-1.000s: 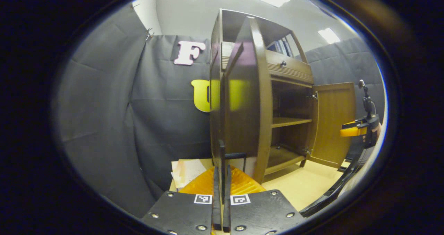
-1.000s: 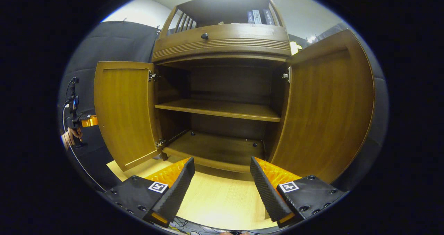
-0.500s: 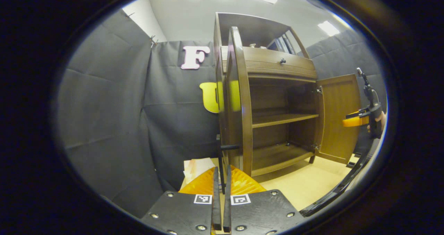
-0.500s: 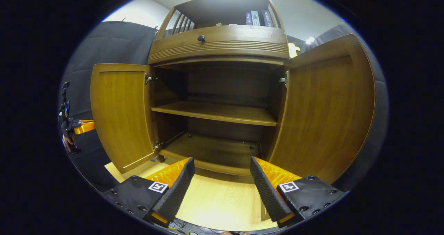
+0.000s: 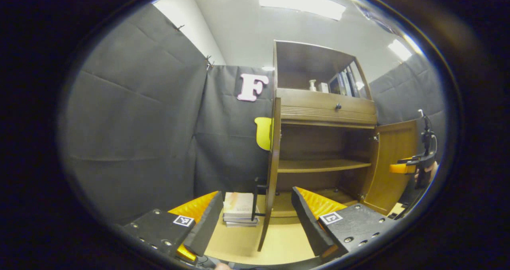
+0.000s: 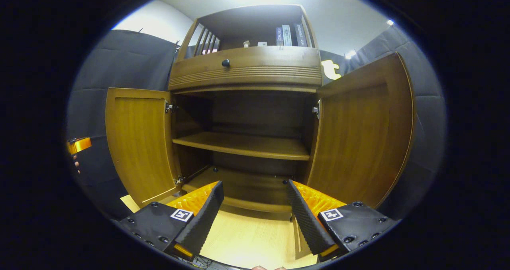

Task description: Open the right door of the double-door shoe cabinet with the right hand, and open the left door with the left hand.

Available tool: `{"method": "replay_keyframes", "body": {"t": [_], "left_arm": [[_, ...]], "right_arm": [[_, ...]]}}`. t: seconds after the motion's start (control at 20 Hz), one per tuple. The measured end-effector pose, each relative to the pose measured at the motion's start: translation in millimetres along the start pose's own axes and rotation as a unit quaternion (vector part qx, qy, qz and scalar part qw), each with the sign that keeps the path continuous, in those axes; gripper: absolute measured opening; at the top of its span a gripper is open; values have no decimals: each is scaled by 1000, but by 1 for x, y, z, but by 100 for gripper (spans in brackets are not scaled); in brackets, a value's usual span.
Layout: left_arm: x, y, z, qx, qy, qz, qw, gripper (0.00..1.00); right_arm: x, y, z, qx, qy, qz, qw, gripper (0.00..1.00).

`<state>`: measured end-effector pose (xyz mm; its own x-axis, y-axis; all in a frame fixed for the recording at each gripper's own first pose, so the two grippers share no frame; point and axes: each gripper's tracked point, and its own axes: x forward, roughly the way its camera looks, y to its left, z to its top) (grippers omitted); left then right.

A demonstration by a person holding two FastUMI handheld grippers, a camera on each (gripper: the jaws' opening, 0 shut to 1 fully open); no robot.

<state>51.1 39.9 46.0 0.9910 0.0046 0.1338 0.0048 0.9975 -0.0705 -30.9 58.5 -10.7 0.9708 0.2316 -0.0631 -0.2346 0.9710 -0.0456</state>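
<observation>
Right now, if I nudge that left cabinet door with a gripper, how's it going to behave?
The left door will probably swing rather than flex: it looks like a stiff wooden panel hung on hinges at the cabinet side. It stands wide open, so a light push should likely turn it easily. Its slim handle seems the surest place to grip.

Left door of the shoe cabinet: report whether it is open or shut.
Open. In the right gripper view the left door stands swung out on its hinges, baring both shelves; in the left gripper view it shows edge-on between the open left gripper fingers.
</observation>
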Motion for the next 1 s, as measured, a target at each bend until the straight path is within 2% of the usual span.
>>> {"method": "replay_keyframes", "body": {"t": [0.05, 0.3, 0.45, 0.65, 0.7, 0.85, 1.0], "left_arm": [[2, -7, 4, -4, -3, 0, 1000, 100], [3, -49, 14, 15, -2, 4, 1000, 100], [21, -80, 13, 29, 6, -3, 1000, 100], [53, -121, -1, 5, 17, -20, 1000, 100], [59, -126, -7, 3, 22, -16, 1000, 100], [69, -125, -24, 9, 40, 28, 999, 100], [74, -140, -40, 4, 51, 25, 998, 100]], "right_arm": [[-2, -1, 6, -3, -7, 0, 1000, 97], [-20, -15, 29, 8, -26, -10, 1000, 97], [-32, -28, 31, 25, -24, -26, 999, 97], [-45, -50, 20, 28, -18, -61, 998, 96], [-48, -51, 16, 29, -17, -65, 997, 96], [-53, -56, 10, 34, -18, -77, 996, 96], [-52, -51, 2, 43, -13, -73, 996, 100]]}}
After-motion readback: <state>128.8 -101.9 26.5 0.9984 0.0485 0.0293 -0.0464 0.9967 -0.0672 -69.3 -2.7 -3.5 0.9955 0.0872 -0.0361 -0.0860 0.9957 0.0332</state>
